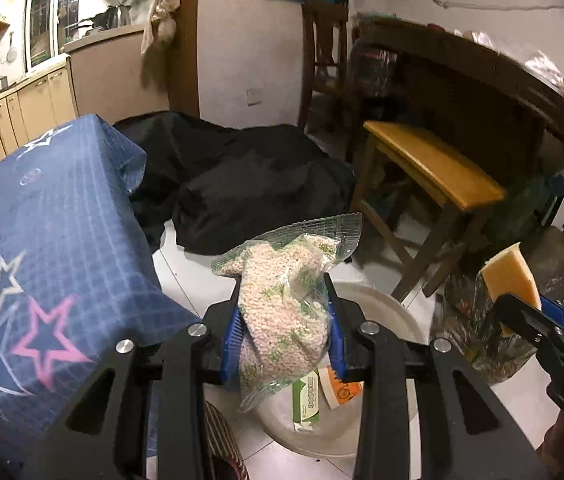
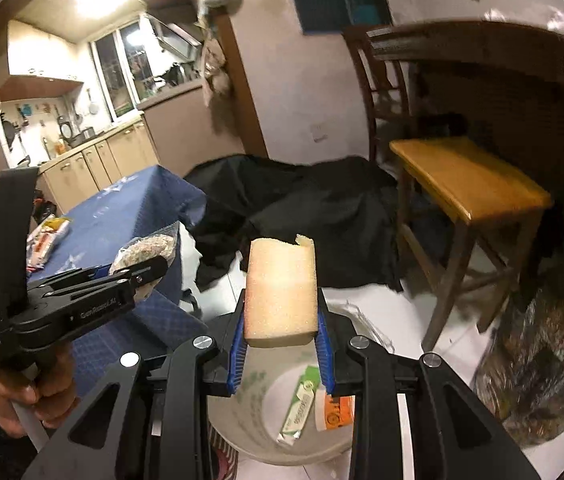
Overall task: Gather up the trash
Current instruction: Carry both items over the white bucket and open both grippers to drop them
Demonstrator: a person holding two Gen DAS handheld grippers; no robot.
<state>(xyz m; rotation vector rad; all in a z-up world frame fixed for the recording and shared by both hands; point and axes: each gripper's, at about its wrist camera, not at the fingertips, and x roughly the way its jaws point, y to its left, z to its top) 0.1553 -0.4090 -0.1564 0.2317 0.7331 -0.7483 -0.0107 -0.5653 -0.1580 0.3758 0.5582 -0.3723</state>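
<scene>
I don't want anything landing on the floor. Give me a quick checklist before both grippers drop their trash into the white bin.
1. Left gripper clamps the pellet bag: ok.
2. Right gripper clamps the sponge: ok.
3. White bin below both, mouth open: ok.
4. Room in the bin beside the green wrapper and orange-labelled piece: ok.
5. Bag fully over the mouth, not the rim: cannot tell.

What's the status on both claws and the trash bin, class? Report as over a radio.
Left claw shut on bag of pellets. Right claw shut on sponge. Both above white bin, wrappers inside. Nothing in the way.
</scene>
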